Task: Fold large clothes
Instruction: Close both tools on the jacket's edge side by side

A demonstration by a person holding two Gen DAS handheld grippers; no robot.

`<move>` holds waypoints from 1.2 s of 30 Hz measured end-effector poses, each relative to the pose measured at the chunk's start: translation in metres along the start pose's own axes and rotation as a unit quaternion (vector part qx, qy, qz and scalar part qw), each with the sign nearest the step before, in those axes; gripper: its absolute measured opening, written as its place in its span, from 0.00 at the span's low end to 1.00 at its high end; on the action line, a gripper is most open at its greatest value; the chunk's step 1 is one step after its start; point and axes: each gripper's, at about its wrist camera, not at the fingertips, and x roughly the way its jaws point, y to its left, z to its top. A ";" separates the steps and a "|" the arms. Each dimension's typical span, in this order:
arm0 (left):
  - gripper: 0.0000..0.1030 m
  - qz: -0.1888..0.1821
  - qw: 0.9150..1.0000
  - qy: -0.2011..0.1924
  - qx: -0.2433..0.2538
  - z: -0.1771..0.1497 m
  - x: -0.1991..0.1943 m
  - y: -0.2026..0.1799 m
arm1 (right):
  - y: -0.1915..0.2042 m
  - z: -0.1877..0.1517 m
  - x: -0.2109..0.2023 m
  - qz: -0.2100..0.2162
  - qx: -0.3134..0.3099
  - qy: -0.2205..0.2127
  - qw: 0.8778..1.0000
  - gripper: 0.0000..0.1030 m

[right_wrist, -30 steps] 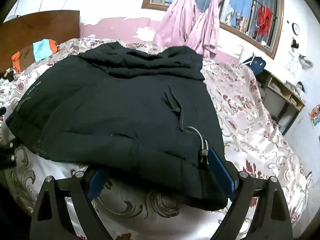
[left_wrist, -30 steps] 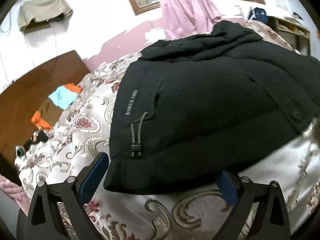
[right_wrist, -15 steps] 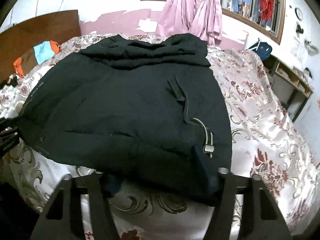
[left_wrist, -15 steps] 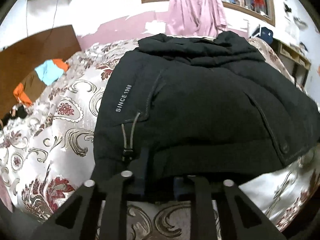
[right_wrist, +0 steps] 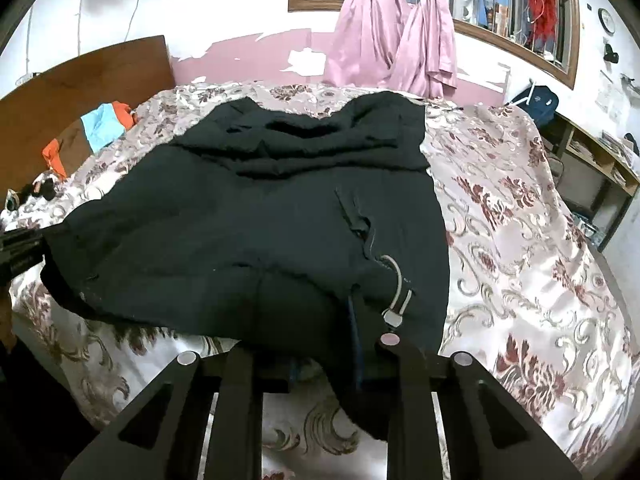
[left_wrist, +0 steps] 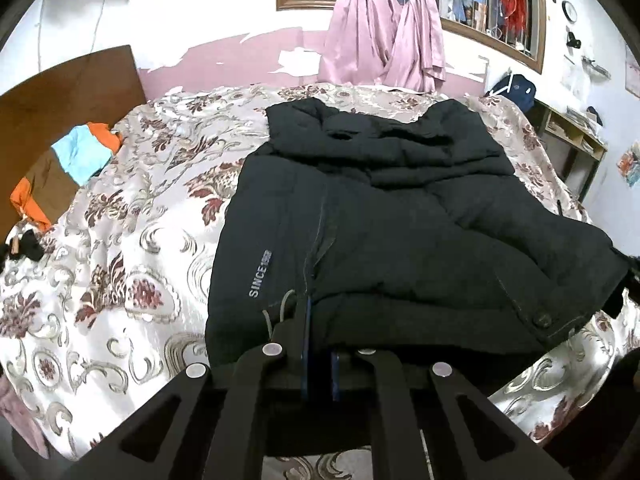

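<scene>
A large black padded jacket lies spread on the floral bedspread, hem toward me, collar at the far side. White "SINCE 1988" lettering runs near its left hem corner. My left gripper is shut on the hem by that corner and lifts it. In the right wrist view the jacket fills the middle. My right gripper is shut on the right hem corner, beside the grey drawcord with its toggle. The lifted hem hides both pairs of fingertips.
Orange and blue clothes lie by the brown headboard at the left. Pink curtains hang at the window behind the bed. A shelf unit and a dark bag stand at the right.
Both grippers were open at the hem one second ago. They have closed on it and raised the hem edge off the bed.
</scene>
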 end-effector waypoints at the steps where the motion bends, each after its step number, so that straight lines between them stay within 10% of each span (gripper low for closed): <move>1: 0.08 0.003 1.000 0.001 0.008 -0.001 0.001 -0.002 | -0.001 0.004 -0.002 0.004 0.006 -0.002 1.000 0.15; 6: 0.15 -0.006 1.000 0.015 0.010 -0.034 0.005 -0.010 | -0.004 0.026 0.002 0.018 0.022 -0.002 1.000 0.14; 12: 0.62 -0.005 0.999 0.030 0.024 -0.073 0.002 -0.024 | 0.005 0.022 0.013 0.029 0.016 0.012 0.999 0.14; 36: 0.70 0.065 0.975 -0.045 0.208 -0.099 -0.001 -0.084 | 0.011 0.052 0.009 0.038 0.012 0.007 0.999 0.14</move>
